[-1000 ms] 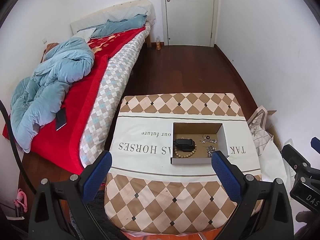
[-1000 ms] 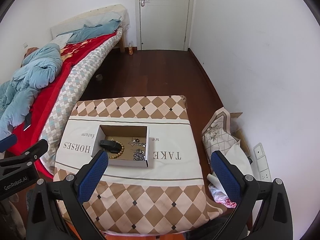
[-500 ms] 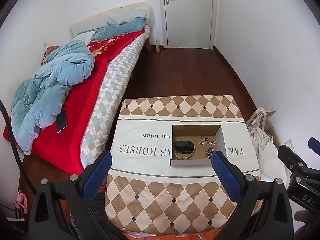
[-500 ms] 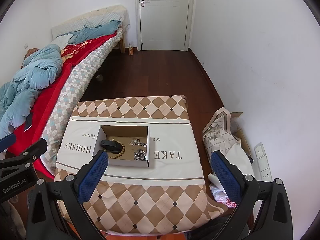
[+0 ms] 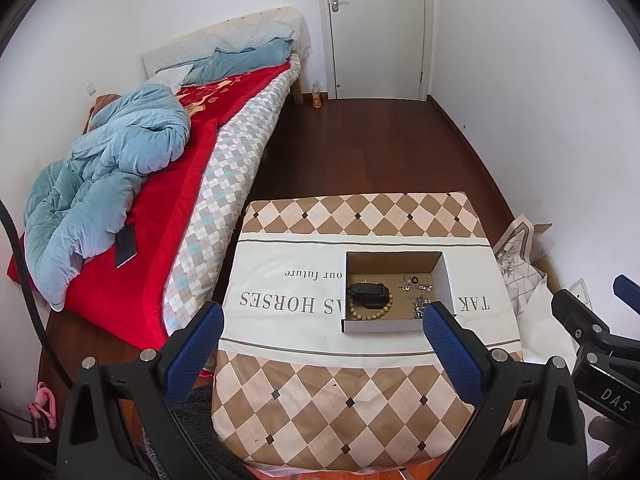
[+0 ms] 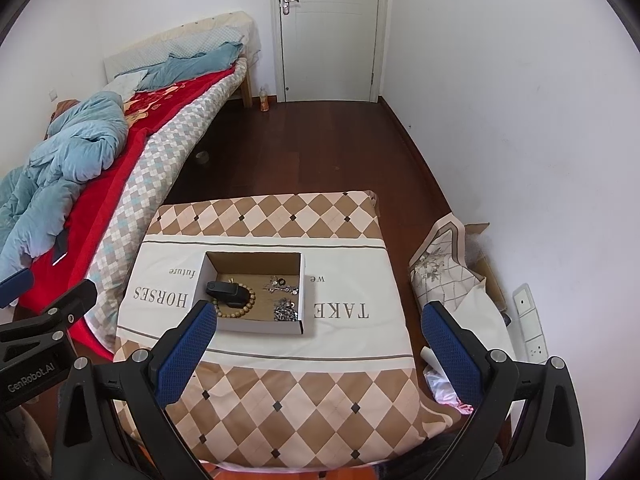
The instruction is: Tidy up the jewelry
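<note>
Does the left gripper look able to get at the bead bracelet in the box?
Probably yes: the left gripper is open, the box has no lid, though a black object overlaps the bracelet.

Even daylight is filling both views; shadows are staying soft. Fisheye is bending the walls (image 5: 540, 80), black vignette is cutting corners. Focus is holding sharp.
</note>
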